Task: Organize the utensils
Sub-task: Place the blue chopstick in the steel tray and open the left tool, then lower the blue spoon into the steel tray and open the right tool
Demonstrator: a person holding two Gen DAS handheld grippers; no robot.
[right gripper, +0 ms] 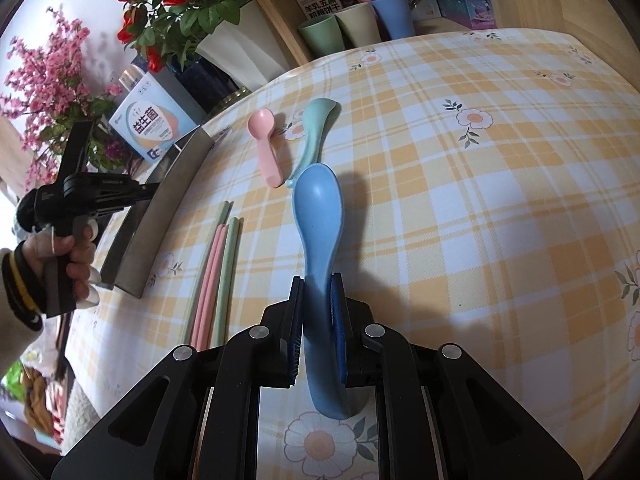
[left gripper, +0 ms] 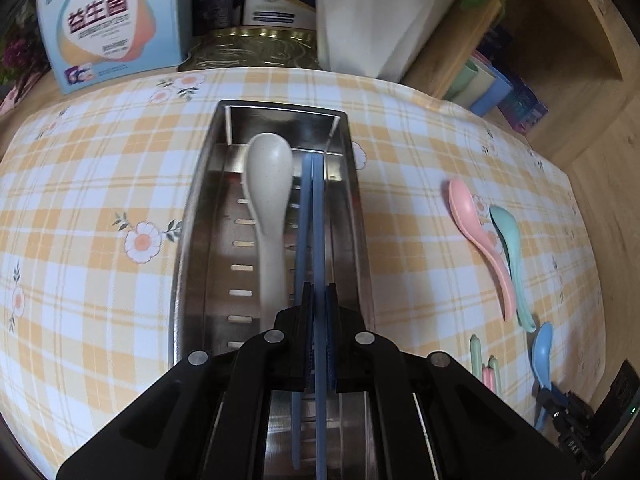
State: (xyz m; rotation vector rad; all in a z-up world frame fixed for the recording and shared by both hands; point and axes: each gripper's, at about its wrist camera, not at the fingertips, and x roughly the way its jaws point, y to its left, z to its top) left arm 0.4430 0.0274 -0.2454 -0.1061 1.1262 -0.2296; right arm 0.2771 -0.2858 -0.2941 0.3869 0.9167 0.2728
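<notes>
While the left hand-held gripper [left gripper: 319,300] pinches a pair of slim blue chopsticks [left gripper: 312,216] lengthwise over the long stainless-steel slotted tray [left gripper: 192,216], tips pointing away, a beige plastic spoon [left gripper: 269,200] lies inside, bowl at the far end. The right hand-held gripper [right gripper: 317,292] is clamped on a blue plastic spoon's [right gripper: 318,216] handle, bowl pointing forward above the checked desk [right gripper: 480,200].
</notes>
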